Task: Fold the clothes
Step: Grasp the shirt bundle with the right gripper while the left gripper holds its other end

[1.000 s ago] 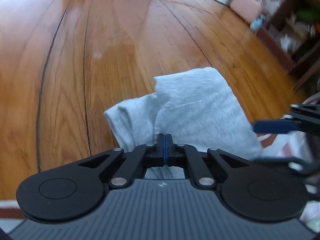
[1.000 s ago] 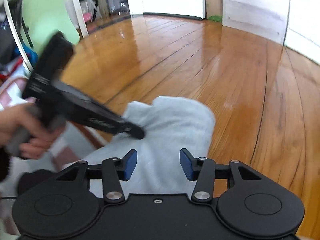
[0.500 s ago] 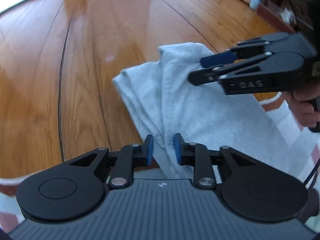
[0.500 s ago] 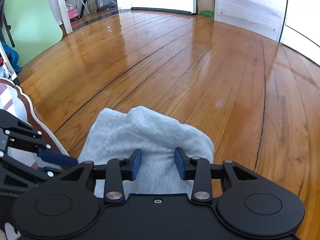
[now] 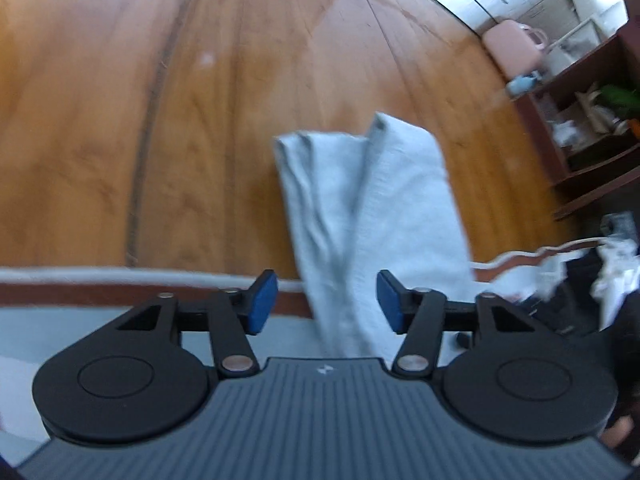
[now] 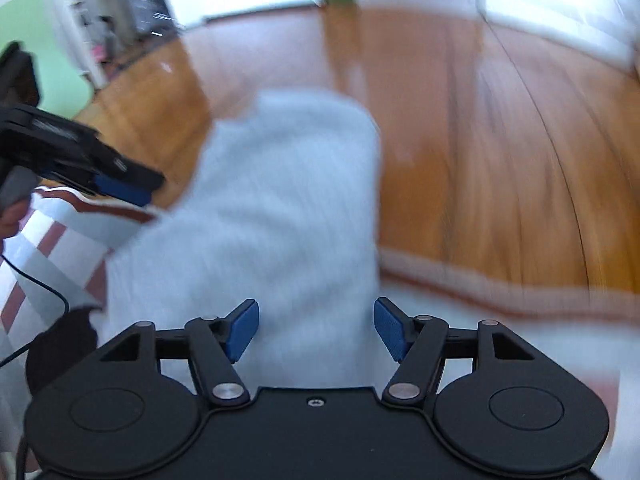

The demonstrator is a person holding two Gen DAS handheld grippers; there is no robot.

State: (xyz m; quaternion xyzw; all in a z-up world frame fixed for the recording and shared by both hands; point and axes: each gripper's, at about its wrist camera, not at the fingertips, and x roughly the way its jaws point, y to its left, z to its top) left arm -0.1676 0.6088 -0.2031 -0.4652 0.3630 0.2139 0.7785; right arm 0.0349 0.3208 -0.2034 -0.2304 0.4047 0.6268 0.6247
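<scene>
The grey garment lies folded into a long strip, its far end on the wood floor and its near end across the edge of the rug. The left tool hangs above the near end with its blue pads spread apart — gripping nothing. The right tool is likewise apart over the cloth, though that view is blurred. A shelf stands at the right.
</scene>
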